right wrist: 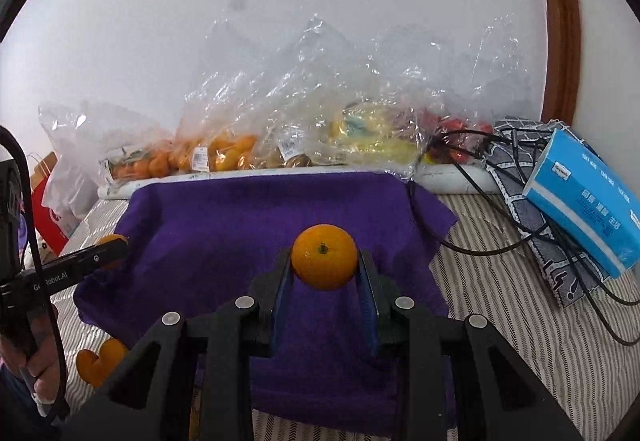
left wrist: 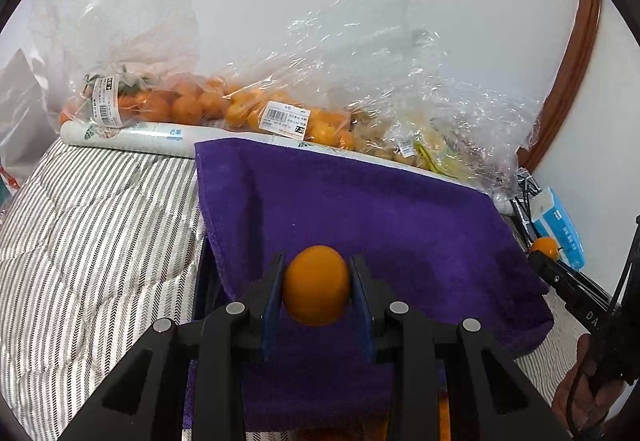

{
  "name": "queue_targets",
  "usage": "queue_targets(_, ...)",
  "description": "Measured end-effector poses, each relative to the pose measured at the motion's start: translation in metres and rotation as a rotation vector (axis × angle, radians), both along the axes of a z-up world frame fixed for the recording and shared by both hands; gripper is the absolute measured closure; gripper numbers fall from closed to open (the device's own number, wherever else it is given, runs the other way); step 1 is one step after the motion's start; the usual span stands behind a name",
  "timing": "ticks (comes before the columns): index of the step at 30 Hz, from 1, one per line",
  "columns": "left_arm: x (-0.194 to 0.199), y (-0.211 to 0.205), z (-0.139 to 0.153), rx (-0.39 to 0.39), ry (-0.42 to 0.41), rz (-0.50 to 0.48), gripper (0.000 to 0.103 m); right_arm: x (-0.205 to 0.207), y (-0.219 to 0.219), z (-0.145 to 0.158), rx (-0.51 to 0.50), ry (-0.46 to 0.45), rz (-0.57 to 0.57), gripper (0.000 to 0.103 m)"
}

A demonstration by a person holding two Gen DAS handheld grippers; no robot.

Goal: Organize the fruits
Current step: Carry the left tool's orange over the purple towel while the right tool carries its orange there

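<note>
Bulging plastic bags (left wrist: 208,97) of oranges (left wrist: 188,109)

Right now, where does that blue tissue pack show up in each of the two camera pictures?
Left wrist view: the blue tissue pack sits at the far right edge, beside the purple towel.
Right wrist view: the pack lies at the right, on a patterned cloth and black cables.
Shared landmark: the purple towel, central in both.

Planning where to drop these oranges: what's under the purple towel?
The purple terry towel drapes over something raised with a dark frame edge at its left; striped grey bedding surrounds it. What the frame belongs to is covered, so I cannot tell.
</note>
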State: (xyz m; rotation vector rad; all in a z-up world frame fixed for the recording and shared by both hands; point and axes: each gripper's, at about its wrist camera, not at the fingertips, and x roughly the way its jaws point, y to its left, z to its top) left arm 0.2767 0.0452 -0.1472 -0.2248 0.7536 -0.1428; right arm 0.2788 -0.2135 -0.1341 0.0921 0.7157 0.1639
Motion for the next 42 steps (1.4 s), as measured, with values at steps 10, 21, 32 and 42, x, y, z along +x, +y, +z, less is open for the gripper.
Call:
queue_targets(10,0.004,-0.001,-0.004,0.012,0.024,0.003,0.073,0.002,0.005,-0.006,-0.014,0.027,0.014,0.072)
queue_targets(21,0.008,-0.004,-0.011,0.023,0.062,-0.01,0.073,0.007,0.013,-0.017,-0.03,0.077,0.026,0.072)
queue_targets(32,0.009,-0.009,-0.016,0.041,0.08,-0.029,0.072,0.008,0.019,-0.025,-0.051,0.1,0.044,0.072)
queue_targets(42,0.012,-0.013,-0.02,0.065,0.097,-0.04,0.072,0.011,0.022,-0.03,-0.069,0.13,0.052,0.072)
